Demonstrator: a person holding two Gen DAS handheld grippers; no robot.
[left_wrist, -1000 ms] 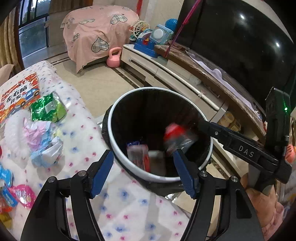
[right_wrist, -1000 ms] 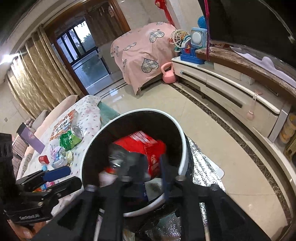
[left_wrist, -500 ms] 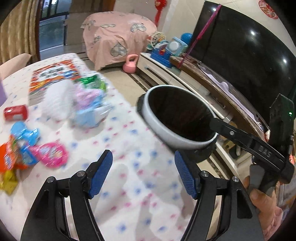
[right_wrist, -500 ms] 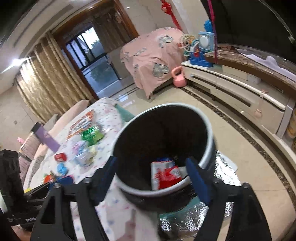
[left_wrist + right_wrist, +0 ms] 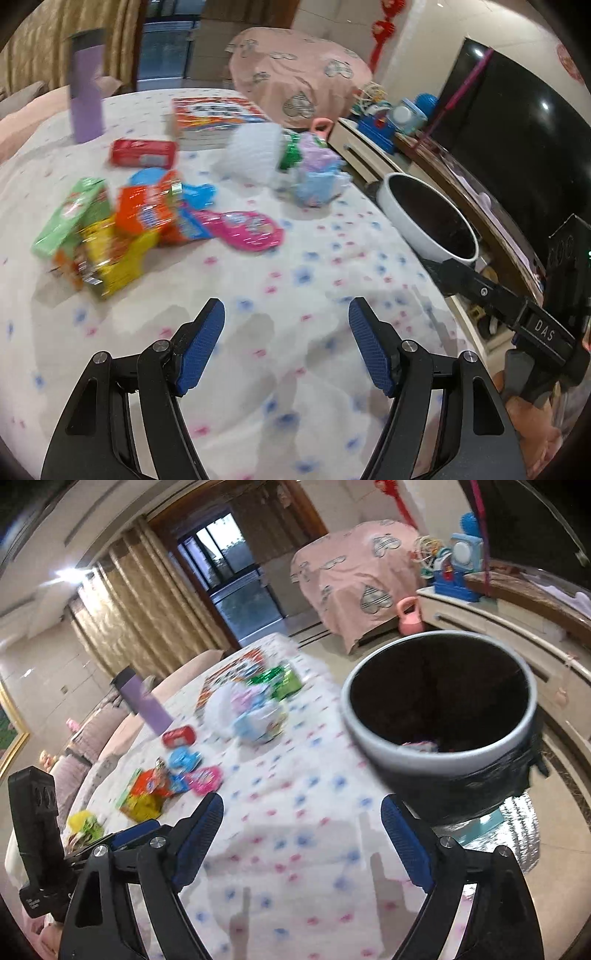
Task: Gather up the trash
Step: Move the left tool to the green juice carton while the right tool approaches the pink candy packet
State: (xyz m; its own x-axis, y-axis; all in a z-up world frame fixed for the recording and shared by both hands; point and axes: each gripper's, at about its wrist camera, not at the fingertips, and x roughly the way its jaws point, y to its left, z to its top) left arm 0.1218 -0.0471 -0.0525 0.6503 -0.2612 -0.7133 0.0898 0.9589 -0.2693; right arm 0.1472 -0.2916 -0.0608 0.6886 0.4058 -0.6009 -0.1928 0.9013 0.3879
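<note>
The snack wrappers (image 5: 122, 229) lay in a loose heap on the dotted desk (image 5: 295, 332), ahead and to the left of the left claw (image 5: 286, 343), which was spread wide and empty and was likely the nearer one. The right claw (image 5: 303, 842) was likewise spread and empty. The trash bin (image 5: 439, 720), just beyond the heap's desk edge, held a few wrappers.
</note>
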